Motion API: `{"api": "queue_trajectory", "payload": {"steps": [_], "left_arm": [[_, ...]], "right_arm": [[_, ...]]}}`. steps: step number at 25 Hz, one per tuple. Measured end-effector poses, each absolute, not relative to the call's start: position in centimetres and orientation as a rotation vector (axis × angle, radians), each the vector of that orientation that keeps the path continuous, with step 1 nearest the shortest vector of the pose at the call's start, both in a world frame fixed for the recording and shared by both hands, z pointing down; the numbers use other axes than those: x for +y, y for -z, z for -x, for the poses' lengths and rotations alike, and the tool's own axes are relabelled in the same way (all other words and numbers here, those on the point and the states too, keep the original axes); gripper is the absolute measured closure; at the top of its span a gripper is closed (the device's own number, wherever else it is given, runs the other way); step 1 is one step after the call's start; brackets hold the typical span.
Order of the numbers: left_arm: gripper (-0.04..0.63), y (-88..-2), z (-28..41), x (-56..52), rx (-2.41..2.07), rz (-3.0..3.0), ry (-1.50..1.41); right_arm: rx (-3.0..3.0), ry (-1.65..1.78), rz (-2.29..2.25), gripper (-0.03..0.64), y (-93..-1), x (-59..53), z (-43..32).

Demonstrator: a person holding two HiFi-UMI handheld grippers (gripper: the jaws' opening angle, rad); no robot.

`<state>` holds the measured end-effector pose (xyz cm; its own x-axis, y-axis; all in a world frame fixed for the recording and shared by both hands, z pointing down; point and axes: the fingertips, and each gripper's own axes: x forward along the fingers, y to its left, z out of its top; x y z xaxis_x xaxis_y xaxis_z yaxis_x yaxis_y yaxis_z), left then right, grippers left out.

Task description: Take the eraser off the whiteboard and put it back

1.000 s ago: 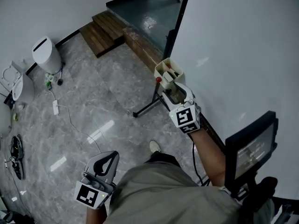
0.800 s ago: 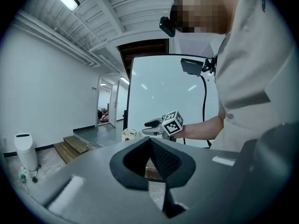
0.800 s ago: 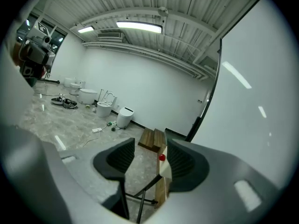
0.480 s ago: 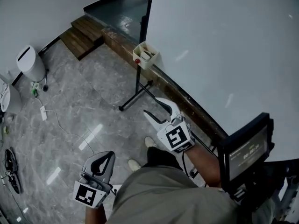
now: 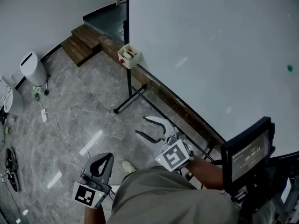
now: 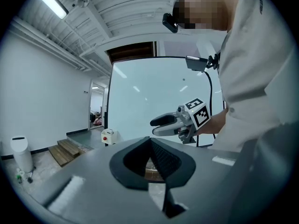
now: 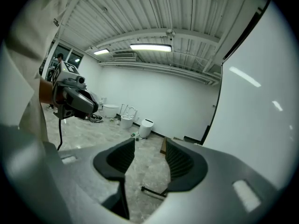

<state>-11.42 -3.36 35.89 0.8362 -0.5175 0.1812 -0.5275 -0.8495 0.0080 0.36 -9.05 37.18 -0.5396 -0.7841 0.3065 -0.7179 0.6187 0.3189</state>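
Head view. The large white whiteboard on a black stand [image 5: 210, 45] fills 12 to 3 o'clock. I see no eraser on its face, only a small green dot [image 5: 290, 68] at 3 o'clock. At the far end of its ledge, about 11 o'clock from my right gripper [image 5: 141, 126], sits a small cream box with a red knob [image 5: 129, 55]. It holds pale items, and I cannot tell if the eraser is among them. The right jaws are released and empty, near the ledge. My left gripper [image 5: 106, 157] hangs low at 7 o'clock over the grey marble floor [image 5: 79, 111], well apart from the board.

Left gripper view. The left jaws [image 6: 150, 146] are clenched tip to tip on nothing. At 12 o'clock, beyond them, are the right gripper [image 6: 159, 126] and the whiteboard [image 6: 149, 92]; the cream box [image 6: 108, 136] is at 10 o'clock.

Right gripper view. The right jaws [image 7: 149, 157] are spread with only floor between them. The whiteboard [image 7: 261, 125] is at 3 o'clock and the left gripper [image 7: 88, 107] at 10 o'clock.

Progress: neither gripper holds the eraser and none is located. My judgement is that this is either before pickup or after return; I cannot settle which.
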Motion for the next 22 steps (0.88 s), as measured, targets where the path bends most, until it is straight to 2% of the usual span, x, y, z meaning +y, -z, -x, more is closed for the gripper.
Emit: {"api": "queue_trajectory", "payload": {"steps": [10,22], "left_arm": [[0.591,-35.0,-1.0,9.4,-0.841,-2.963,-0.252],[0.591,-36.4,-3.5,18.4,-0.805,-2.958,-0.319]], "right_arm": [[-2.496,0.190,-1.200,0.413,-37.2,3.7,-11.5],[-2.511,0.159,-1.217,0.413,-37.9,13.1,-14.6]]}}
